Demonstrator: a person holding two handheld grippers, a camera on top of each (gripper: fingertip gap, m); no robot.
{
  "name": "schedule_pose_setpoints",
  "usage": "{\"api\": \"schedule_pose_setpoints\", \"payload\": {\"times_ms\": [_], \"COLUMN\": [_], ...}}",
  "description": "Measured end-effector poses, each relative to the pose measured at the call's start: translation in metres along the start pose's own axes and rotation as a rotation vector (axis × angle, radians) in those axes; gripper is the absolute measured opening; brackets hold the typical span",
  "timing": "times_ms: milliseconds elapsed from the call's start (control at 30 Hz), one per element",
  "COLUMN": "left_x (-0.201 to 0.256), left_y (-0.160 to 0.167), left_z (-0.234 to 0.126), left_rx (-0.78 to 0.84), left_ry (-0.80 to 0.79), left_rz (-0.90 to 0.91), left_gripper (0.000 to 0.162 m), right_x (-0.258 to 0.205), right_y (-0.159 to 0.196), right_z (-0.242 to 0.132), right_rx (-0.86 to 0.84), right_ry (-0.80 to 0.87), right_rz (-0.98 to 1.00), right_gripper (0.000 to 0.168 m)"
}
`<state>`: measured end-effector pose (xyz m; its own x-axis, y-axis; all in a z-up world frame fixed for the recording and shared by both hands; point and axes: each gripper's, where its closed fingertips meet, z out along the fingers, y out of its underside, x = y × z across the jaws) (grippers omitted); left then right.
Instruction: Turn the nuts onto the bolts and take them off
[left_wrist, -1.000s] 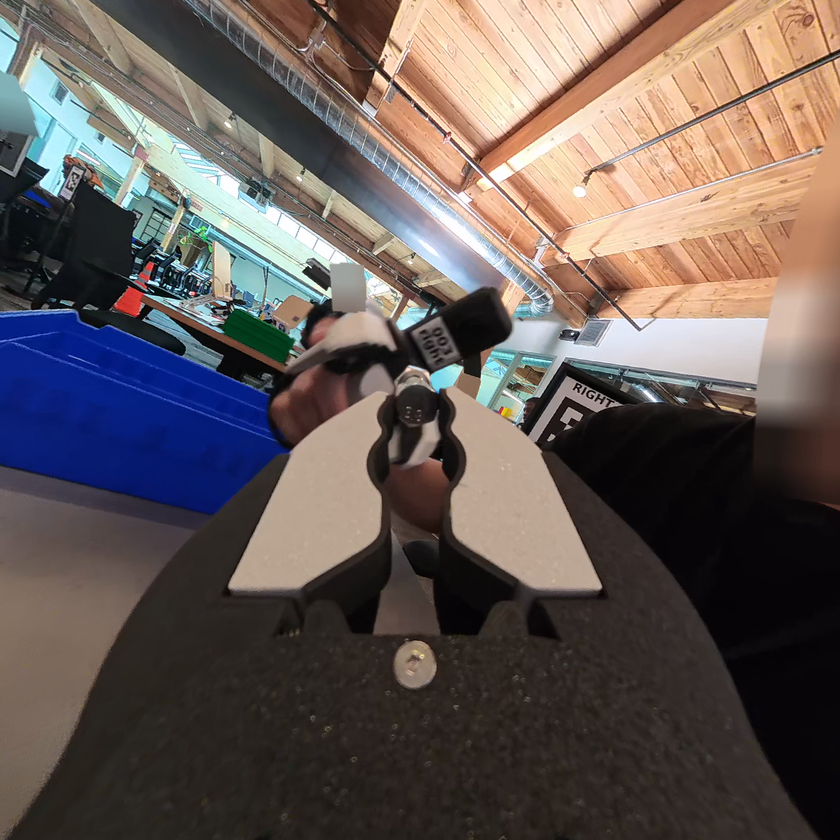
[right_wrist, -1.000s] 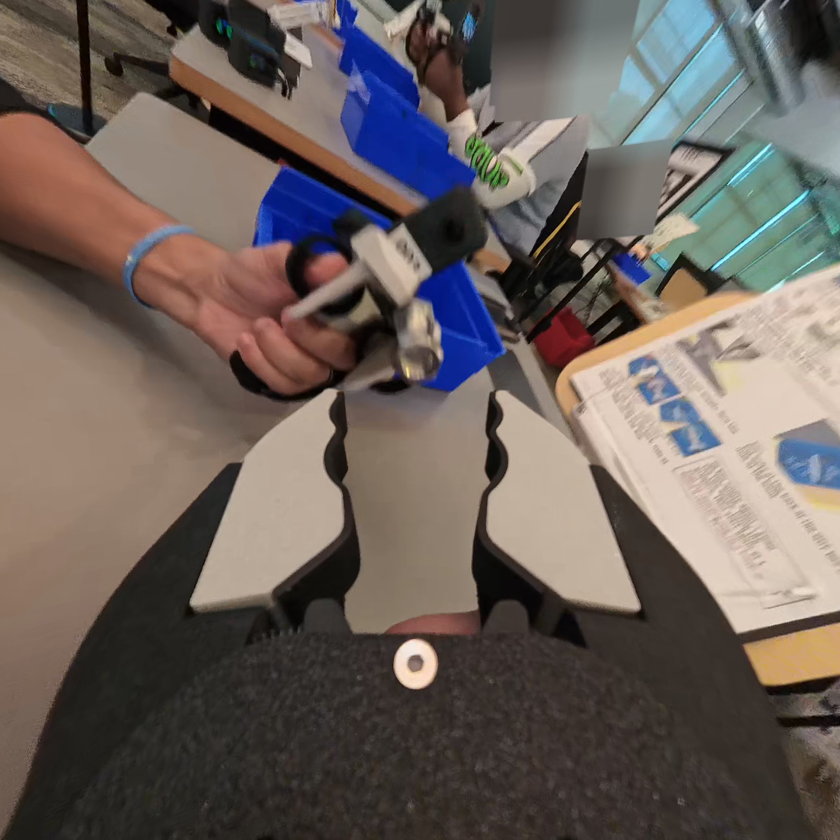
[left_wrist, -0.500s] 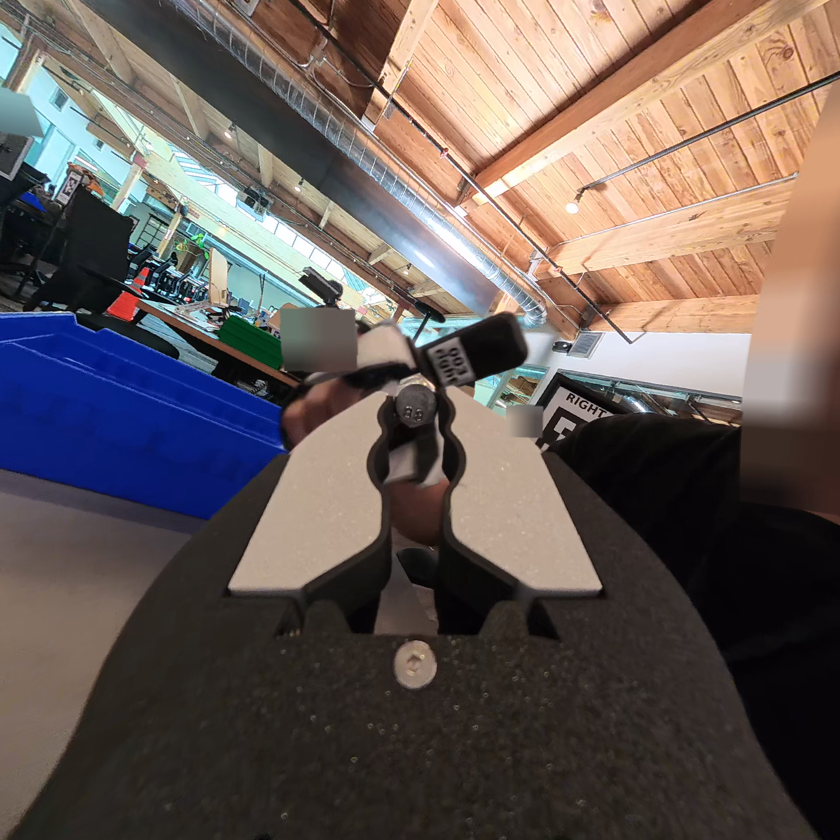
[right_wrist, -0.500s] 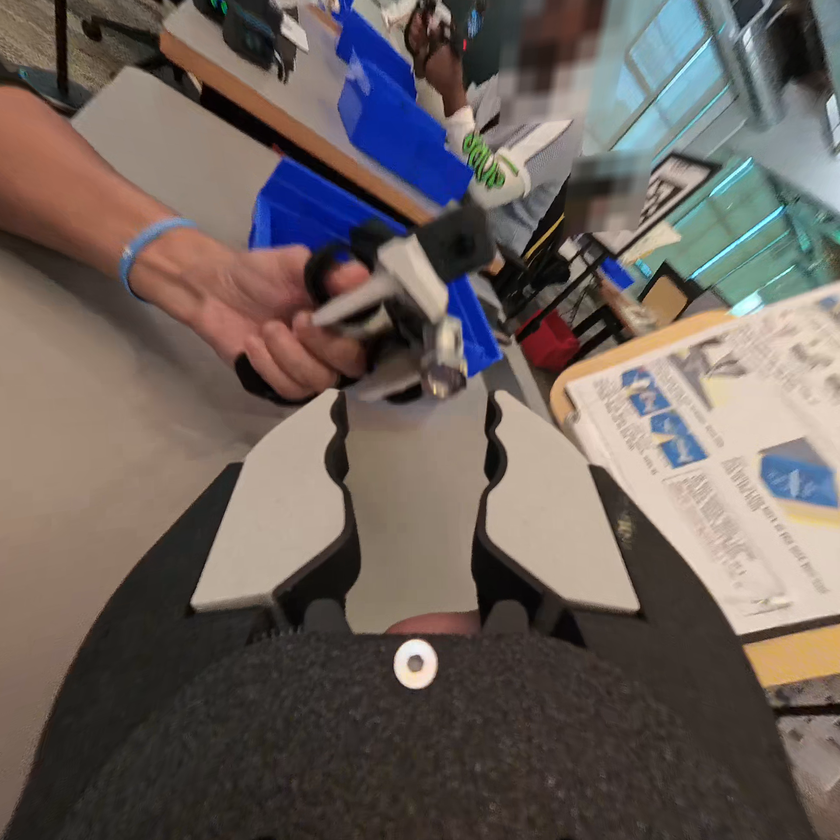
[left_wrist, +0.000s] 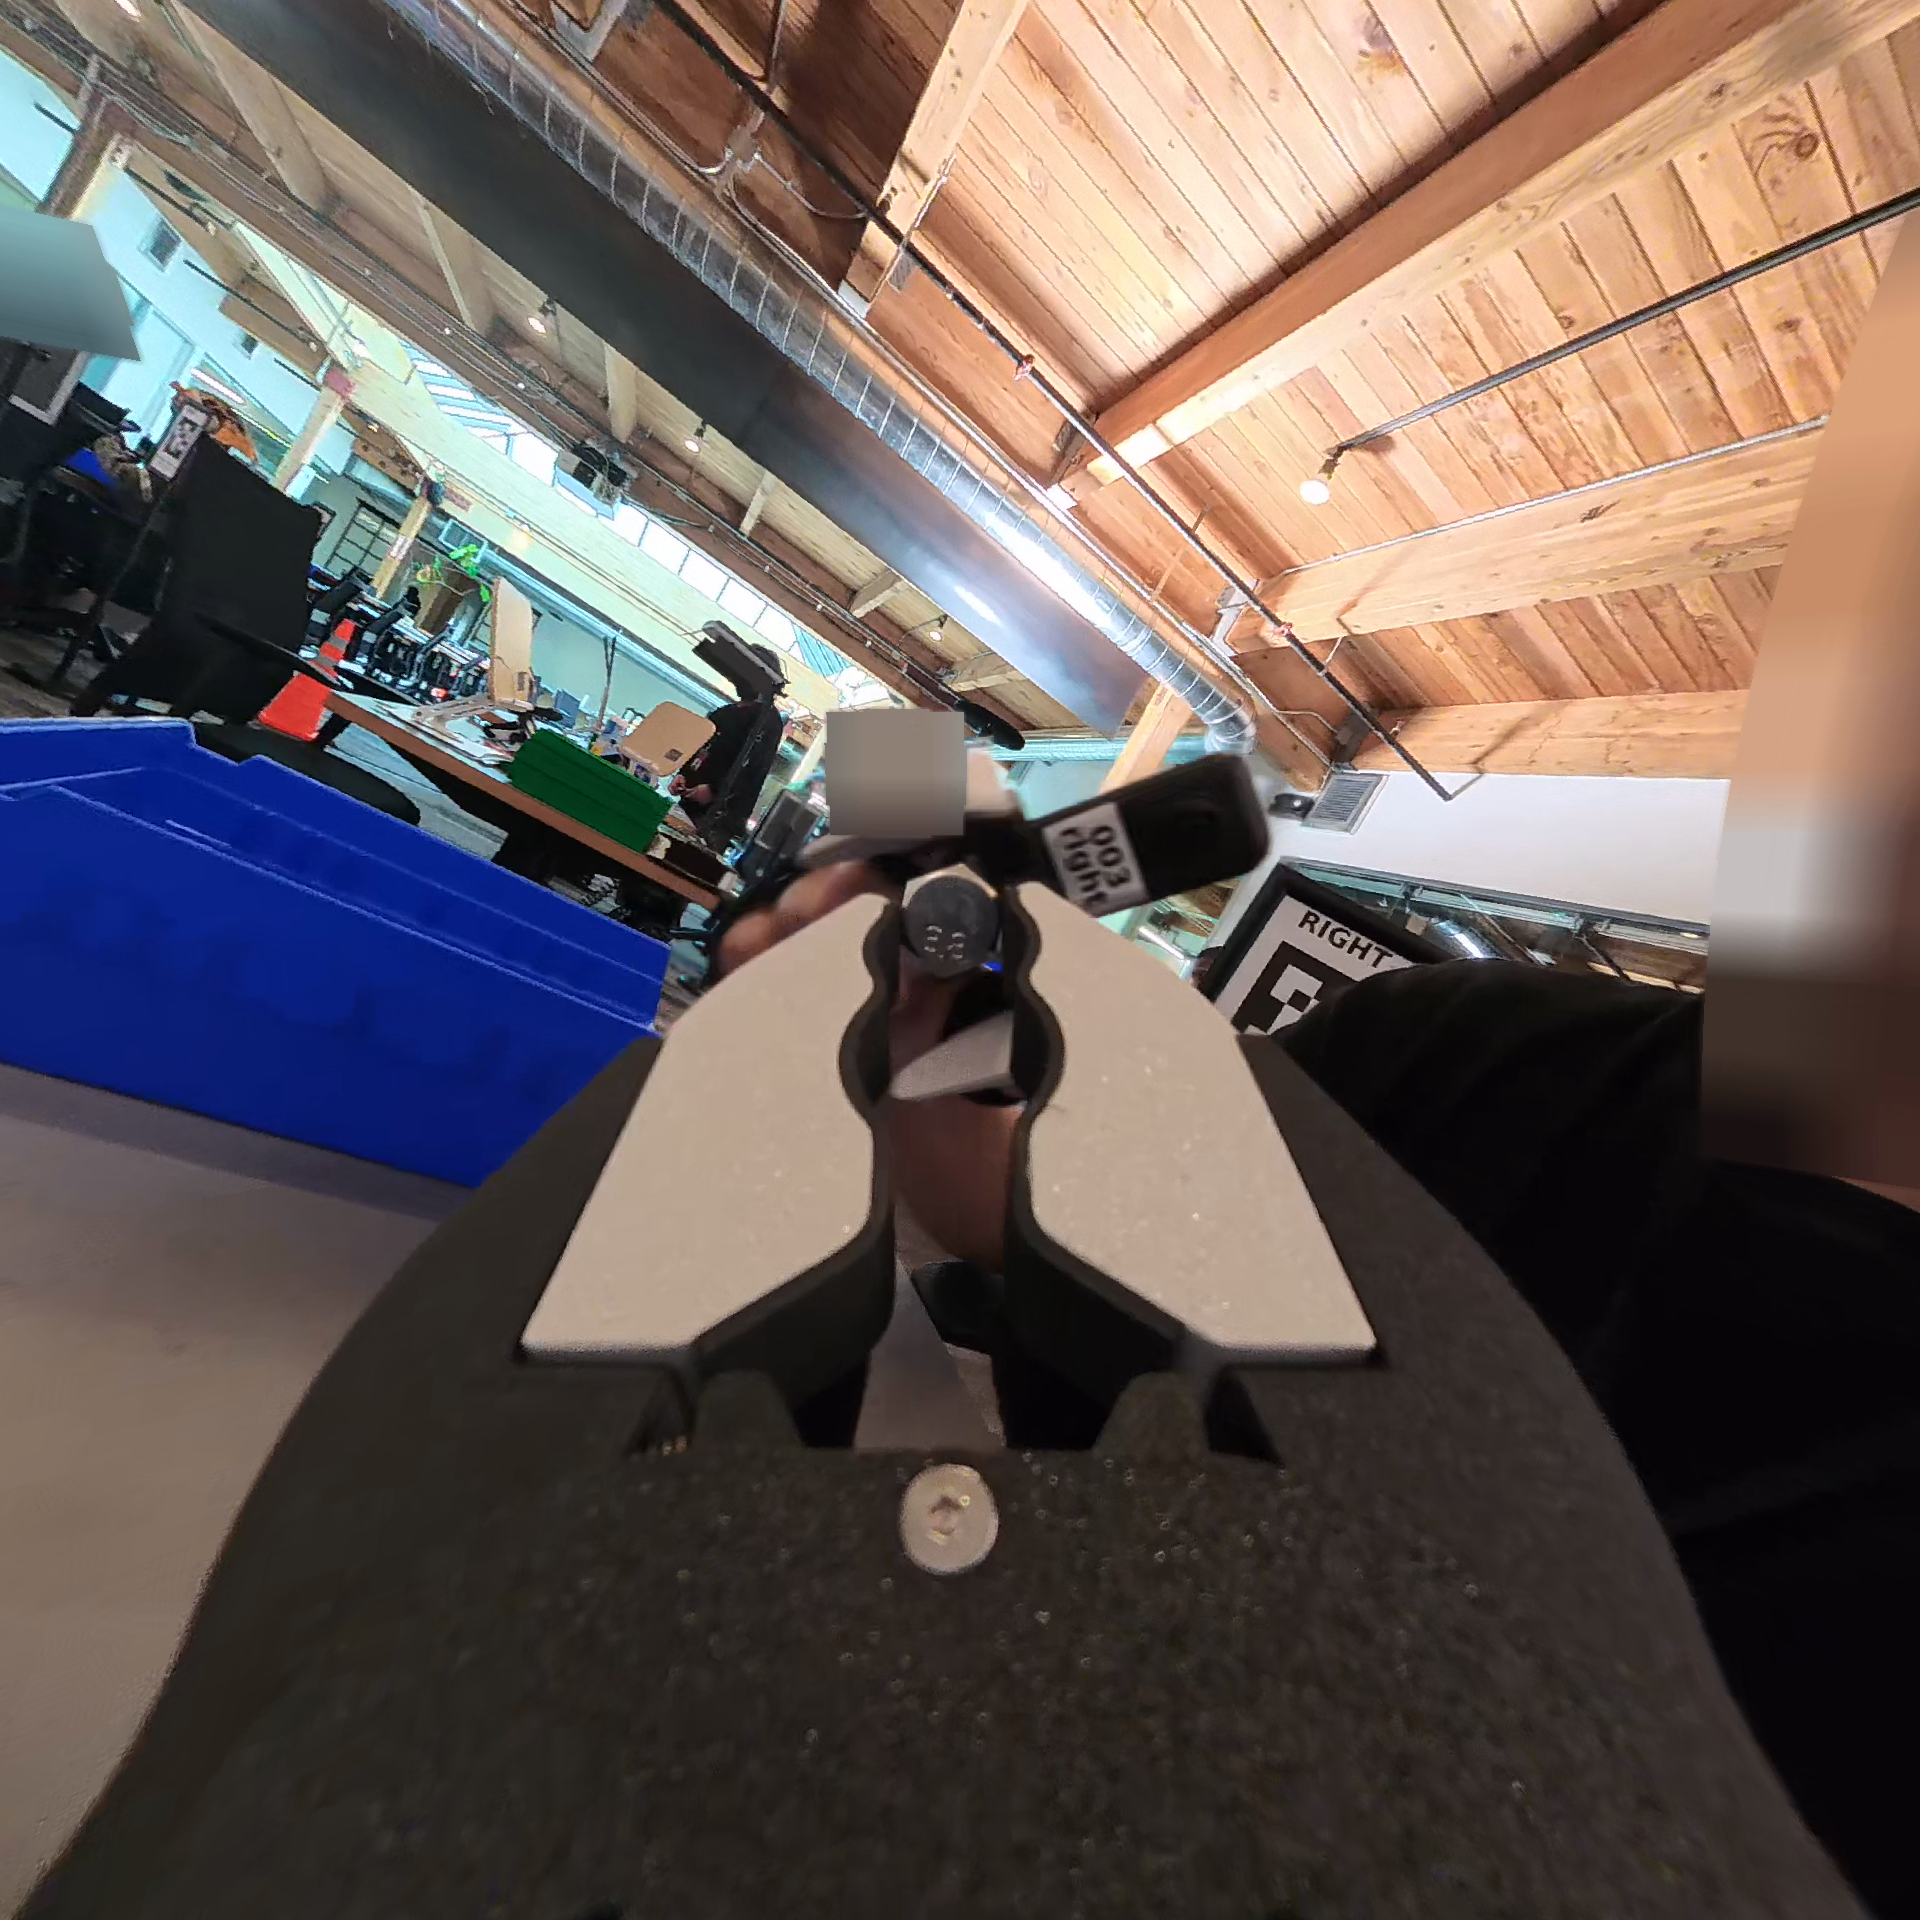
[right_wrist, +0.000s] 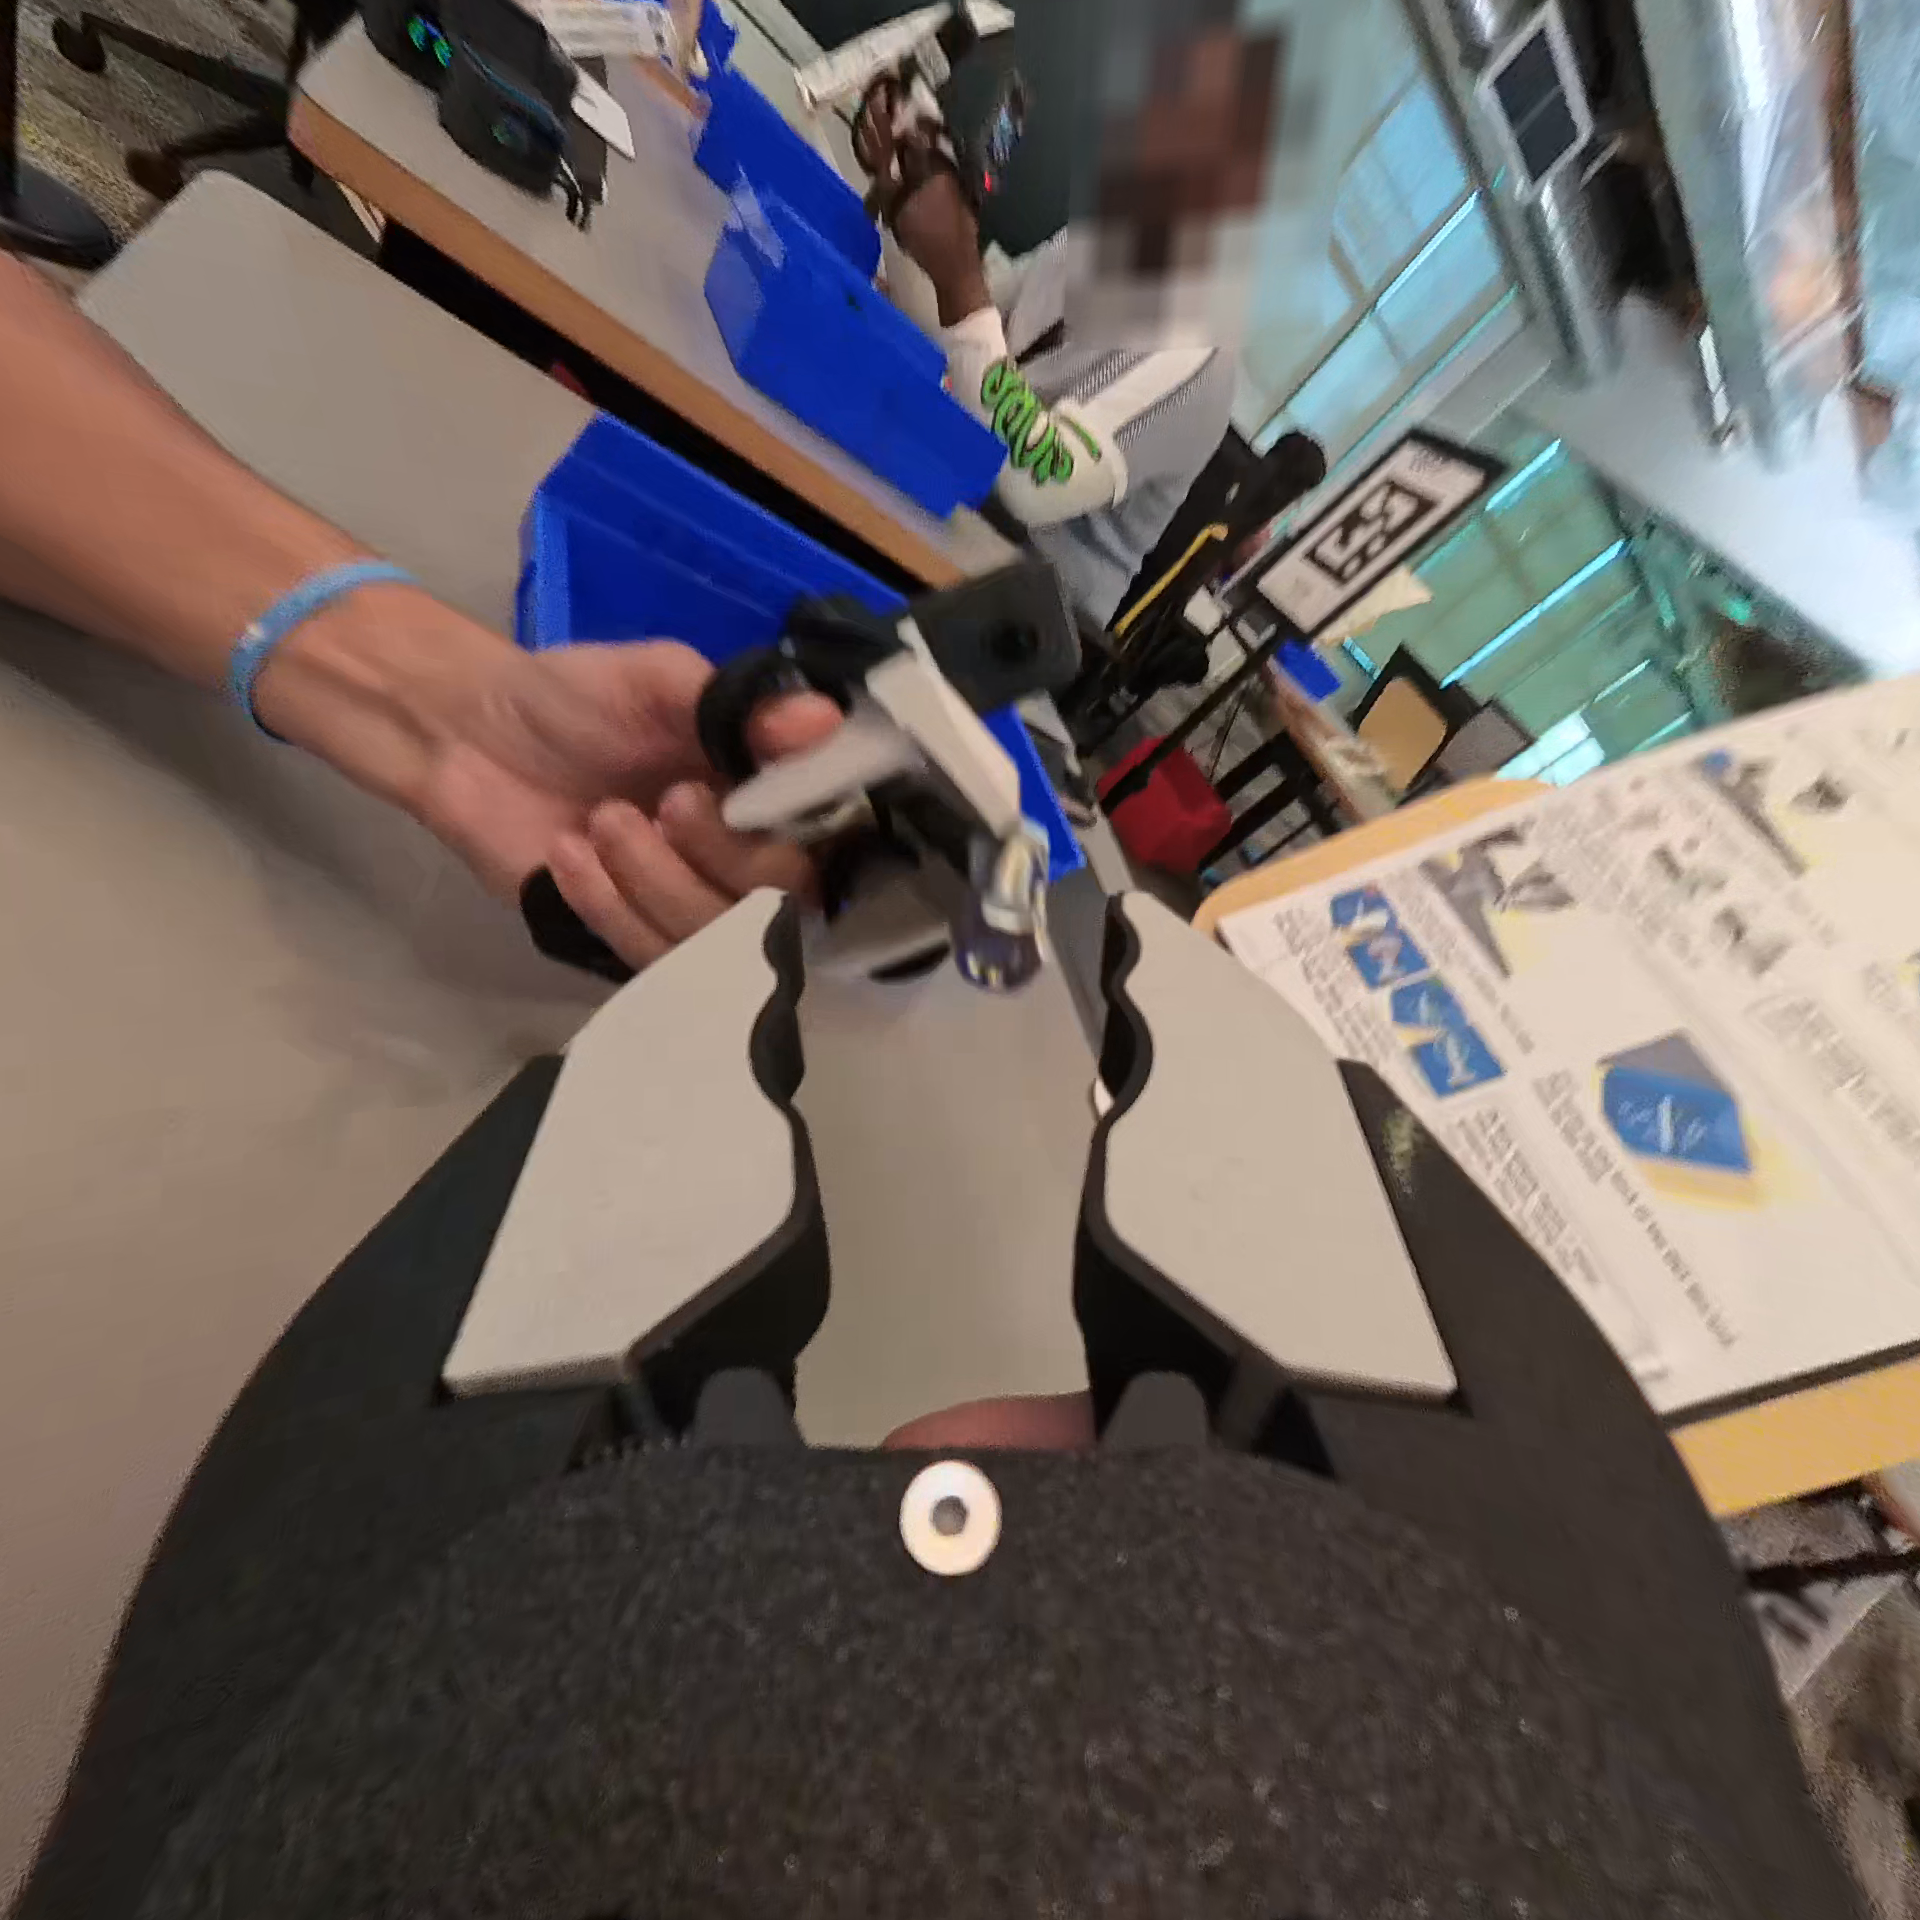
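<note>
On the left of the left wrist view a blue bin sits on the grey worktop, which runs under it toward the camera. At the middle, the left hand-held gripper is clenched on a bolt: its 2 grey fingers press against the sides of the round steel head, which faces the camera at the fingertips. Just behind the bolt the other tool shows, with a black camera block on top, and a person's hand around it is partly hidden by the fingers. To the right a black sleeve fills the frame edge.

In the right wrist view a forearm with a blue wristband reaches in from the left, and the person's left hand grips the left tool above the worktop. Behind it stands a blue bin. The bolt hangs from that tool's tips, blurred, so whether a nut sits on it cannot be told. The right hand-held gripper is released, its 2 fingers spread wide with the bolt just ahead of the tips, between them and nearer the right one; whether it touches is unclear. On the right lies a printed sheet on a tan board.
</note>
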<state>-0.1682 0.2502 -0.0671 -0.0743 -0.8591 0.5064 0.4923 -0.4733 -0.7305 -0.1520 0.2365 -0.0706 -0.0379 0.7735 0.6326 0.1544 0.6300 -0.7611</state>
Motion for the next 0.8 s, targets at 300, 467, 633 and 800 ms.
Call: {"api": "schedule_pose_setpoints", "payload": {"times_ms": [300, 467, 633, 800], "left_x": [0.004, -0.006, -0.010, -0.011], "left_y": [0.001, -0.001, 0.001, 0.007], "left_z": [0.003, -0.001, -0.002, 0.001], "left_rx": [-0.007, 0.012, 0.014, -0.006], "left_ry": [0.009, -0.040, -0.037, -0.028], "left_rz": [0.003, -0.007, -0.044, -0.060], "left_gripper": [0.017, 0.017, 0.017, 0.017], "right_x": [0.005, 0.003, 0.000, 0.002], "right_y": [0.068, 0.021, 0.018, 0.026], "right_z": [0.021, 0.006, 0.006, 0.005], "right_rx": [-0.104, -0.044, -0.111, -0.137], "right_ry": [0.019, 0.110, 0.198, 0.231], "right_rz": [0.156, -0.006, -0.168, -0.178], "right_gripper": [0.052, 0.045, 0.036, 0.018]}}
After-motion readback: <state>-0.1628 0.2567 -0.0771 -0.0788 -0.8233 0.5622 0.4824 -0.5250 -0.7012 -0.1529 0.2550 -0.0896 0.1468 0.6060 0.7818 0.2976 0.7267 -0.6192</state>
